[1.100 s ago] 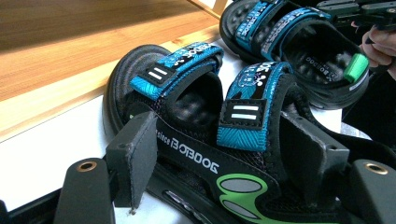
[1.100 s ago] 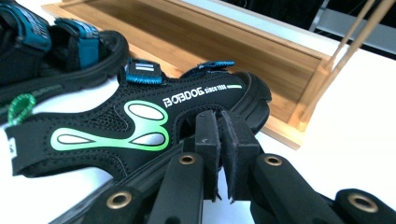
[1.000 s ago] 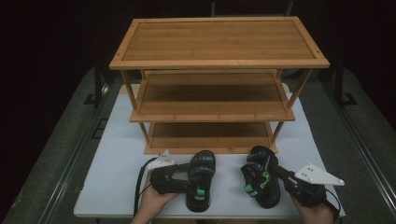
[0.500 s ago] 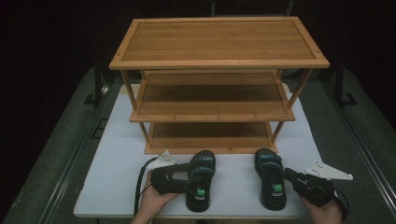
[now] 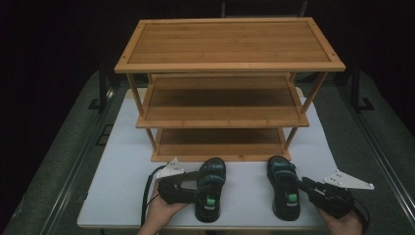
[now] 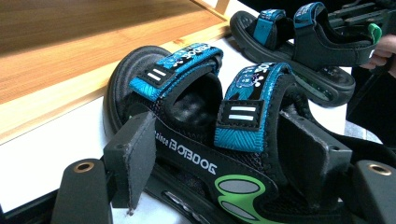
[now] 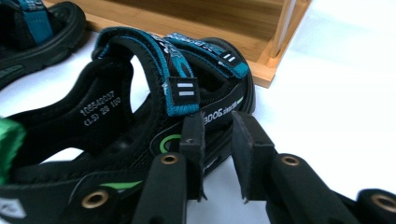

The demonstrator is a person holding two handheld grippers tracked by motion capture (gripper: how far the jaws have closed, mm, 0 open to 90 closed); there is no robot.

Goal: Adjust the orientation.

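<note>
High view: white worktop (image 5: 122, 191) bearing a three-tier bamboo rack (image 5: 227, 88). Two black-and-blue sandals in front of it: left sandal (image 5: 210, 196) at 6 o'clock, right sandal (image 5: 284, 193) at 5 o'clock. Left tongs (image 5: 198, 188) against the left sandal; right tongs (image 5: 303, 185) beside the right sandal.

Left gripper view: left tongs (image 6: 224, 154) wide apart, straddling the left sandal (image 6: 196, 116).

Right gripper view: right tongs (image 7: 217, 140) narrowly apart, clamping nothing, just beside the right sandal (image 7: 140, 112).
</note>
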